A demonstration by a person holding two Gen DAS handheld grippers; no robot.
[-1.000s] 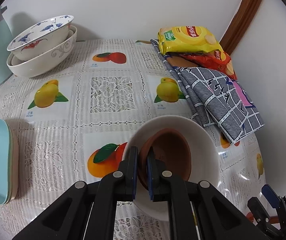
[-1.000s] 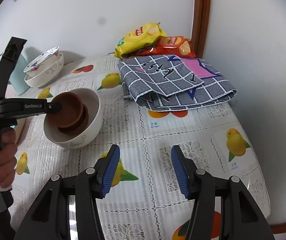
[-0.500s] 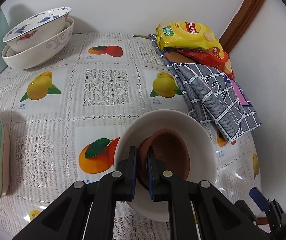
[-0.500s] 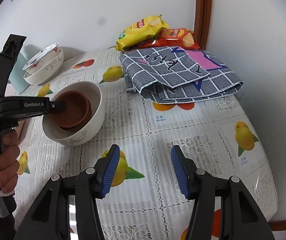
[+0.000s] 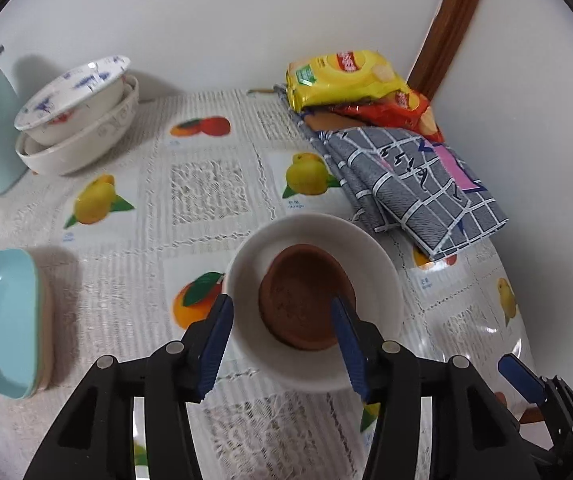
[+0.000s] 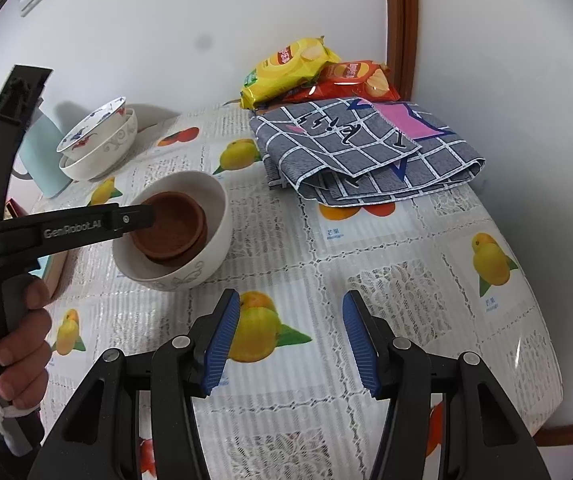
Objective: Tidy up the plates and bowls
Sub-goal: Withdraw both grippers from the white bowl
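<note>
Two brown bowls nested, mouths upward

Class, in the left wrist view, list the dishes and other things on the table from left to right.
Oval light-blue dish → stacked white patterned bowls → brown clay bowl nested in a white bowl → grey checked folded cloth.

Left wrist looks steeply down, close; right wrist views lower, farther (both share the white bowl).

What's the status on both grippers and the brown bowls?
Left gripper open over white bowl. Brown bowls nested inside it. Right gripper open, empty. Nothing in the way.
</note>
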